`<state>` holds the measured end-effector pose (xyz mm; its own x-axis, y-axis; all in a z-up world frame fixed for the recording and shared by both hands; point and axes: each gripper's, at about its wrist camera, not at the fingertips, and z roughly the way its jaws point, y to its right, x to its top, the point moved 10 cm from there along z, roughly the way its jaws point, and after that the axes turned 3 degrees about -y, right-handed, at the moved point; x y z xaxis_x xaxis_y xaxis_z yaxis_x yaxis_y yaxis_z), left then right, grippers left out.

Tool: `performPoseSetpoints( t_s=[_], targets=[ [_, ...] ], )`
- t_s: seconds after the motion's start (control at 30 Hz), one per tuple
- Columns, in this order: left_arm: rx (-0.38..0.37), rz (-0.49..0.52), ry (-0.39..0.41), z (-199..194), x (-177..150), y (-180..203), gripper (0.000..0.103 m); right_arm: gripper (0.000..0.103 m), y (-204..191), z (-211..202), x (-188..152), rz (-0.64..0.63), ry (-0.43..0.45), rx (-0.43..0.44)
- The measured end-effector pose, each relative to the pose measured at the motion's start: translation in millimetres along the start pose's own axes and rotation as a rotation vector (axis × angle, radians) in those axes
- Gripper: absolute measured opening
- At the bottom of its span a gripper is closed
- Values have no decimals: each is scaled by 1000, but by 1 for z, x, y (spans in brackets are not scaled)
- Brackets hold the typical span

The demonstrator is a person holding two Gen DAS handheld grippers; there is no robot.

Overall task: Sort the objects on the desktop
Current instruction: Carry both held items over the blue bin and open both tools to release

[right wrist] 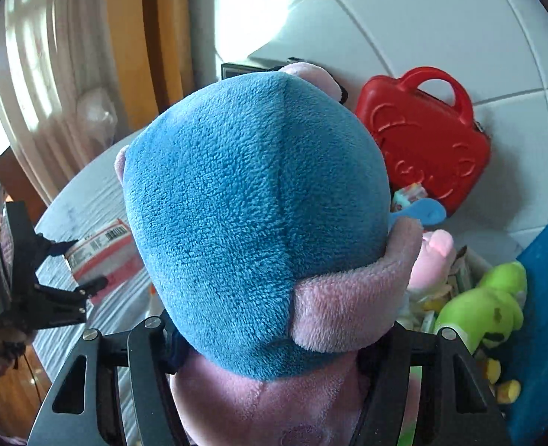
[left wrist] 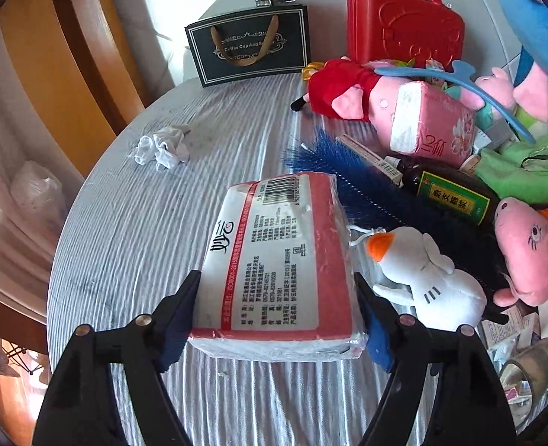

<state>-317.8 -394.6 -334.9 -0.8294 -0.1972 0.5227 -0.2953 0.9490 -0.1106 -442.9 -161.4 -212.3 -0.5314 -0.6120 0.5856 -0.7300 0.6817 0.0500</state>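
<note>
left wrist view: the left gripper [left wrist: 277, 316] clamps the red-and-white tissue pack [left wrist: 277, 256] by its near end, above the table [left wrist: 125, 230]; soft, light, its wrap likely slippery. a white duck toy [left wrist: 426, 278] and blue brush [left wrist: 333, 171] crowd its right.

right wrist view: the right gripper [right wrist: 274, 356] squeezes a blue-and-pink plush [right wrist: 259, 215], squashy, blocking sight of the red case [right wrist: 426, 137].

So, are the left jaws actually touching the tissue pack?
Touching. The left wrist view shows the left gripper with both jaws pressed against the long sides of the tissue pack, its near end lifted between them.
</note>
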Motion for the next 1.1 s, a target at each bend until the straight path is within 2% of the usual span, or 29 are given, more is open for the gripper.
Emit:
performPoseSetpoints(
  t_s=[0.13,0.3,0.43,0.53,0.67,0.77,0.93,1.0,1.1],
  targets=[
    [1,61,69,-34,14,10,76,64,2,-31,5,22,75,-22],
    [19,131,203,-91,54,27,76,64,4,-76,14,89,177,-41],
    [-4,190,334,-144,91,55,76,64,19,-123,8,157,251,-83],
    [-53,238,429,-185,117,88,76,64,34,-171,-2,218,330,-140],
    [-154,319,556,-240,147,154,77,64,61,-241,-20,290,439,-235],
    [-254,383,613,-278,166,218,77,64,83,-296,-41,341,515,-303],
    [-416,460,674,-331,190,328,77,65,144,-383,-89,455,612,-431],
    [-452,483,695,-347,199,372,77,65,172,-409,-110,500,624,-472],
    [-538,515,682,-362,210,437,77,65,222,-435,-144,570,607,-514]
  ],
)
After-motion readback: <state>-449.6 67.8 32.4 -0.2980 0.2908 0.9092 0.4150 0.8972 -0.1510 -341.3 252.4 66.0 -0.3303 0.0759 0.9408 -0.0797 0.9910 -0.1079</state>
